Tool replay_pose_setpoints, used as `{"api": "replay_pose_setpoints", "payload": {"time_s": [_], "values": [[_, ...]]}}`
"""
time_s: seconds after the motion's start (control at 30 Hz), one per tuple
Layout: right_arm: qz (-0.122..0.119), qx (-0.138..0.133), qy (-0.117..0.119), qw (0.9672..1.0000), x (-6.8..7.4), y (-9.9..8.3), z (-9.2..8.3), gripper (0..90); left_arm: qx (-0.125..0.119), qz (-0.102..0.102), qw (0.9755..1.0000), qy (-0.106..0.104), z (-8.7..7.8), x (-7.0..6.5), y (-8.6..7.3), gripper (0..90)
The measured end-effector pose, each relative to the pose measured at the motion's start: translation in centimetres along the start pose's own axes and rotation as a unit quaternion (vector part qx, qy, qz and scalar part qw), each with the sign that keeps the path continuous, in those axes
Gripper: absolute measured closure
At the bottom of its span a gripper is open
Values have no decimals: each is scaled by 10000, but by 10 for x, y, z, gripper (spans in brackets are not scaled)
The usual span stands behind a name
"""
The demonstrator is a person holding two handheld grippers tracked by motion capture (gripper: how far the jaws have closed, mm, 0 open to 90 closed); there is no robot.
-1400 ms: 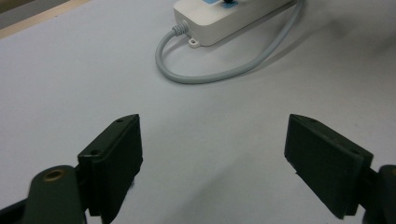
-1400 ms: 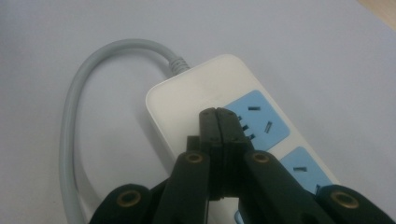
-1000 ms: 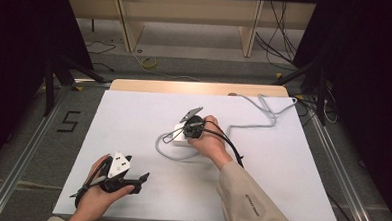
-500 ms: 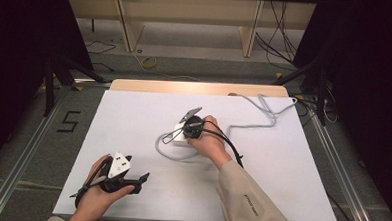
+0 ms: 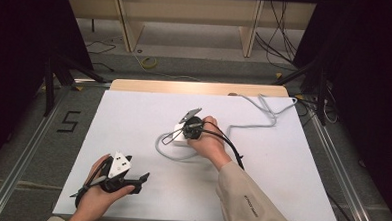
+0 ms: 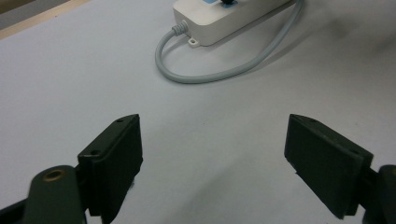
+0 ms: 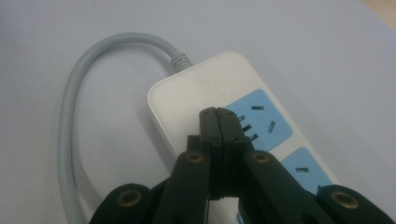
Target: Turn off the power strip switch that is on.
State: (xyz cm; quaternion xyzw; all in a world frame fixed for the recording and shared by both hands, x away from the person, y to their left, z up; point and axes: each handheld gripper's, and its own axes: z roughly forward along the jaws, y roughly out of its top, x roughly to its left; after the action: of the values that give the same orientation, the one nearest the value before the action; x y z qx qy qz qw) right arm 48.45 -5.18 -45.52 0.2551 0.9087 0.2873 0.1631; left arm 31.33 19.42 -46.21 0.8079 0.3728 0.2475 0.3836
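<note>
High view shows us the white rectangular power strip [image 5: 182, 135] with its grey looping cable [image 5: 253, 120] near the middle of the white table [image 5: 134, 108], and the right hand [image 5: 210, 141] reaches forward over it, sleeve angling in from below. We see the right gripper [image 7: 219, 116] with jaws pressed together, empty, tips over the strip's blank end beside a blue socket [image 7: 261, 119]. Well short of the strip, toward the near left edge, the left hand [image 5: 98, 189] rests low holding the left gripper [image 6: 212, 154] with jaws spread wide, empty.
</note>
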Motion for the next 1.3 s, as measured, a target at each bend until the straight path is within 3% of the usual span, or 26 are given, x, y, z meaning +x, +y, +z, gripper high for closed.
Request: {"api": "replay_pose_setpoints", "payload": {"time_s": [0.2,0.83,1.3], "values": [[136,-9,21,9999,0,0,0,900,-3,-3,10000,-5,0,0,0,192],[78,-23,-6,10000,0,-1,-1,900,-2,-15,10000,-15,0,0,0,192],[177,-65,-18,9998,1,-2,-1,900,2,-8,10000,-27,1,0,0,192]]}}
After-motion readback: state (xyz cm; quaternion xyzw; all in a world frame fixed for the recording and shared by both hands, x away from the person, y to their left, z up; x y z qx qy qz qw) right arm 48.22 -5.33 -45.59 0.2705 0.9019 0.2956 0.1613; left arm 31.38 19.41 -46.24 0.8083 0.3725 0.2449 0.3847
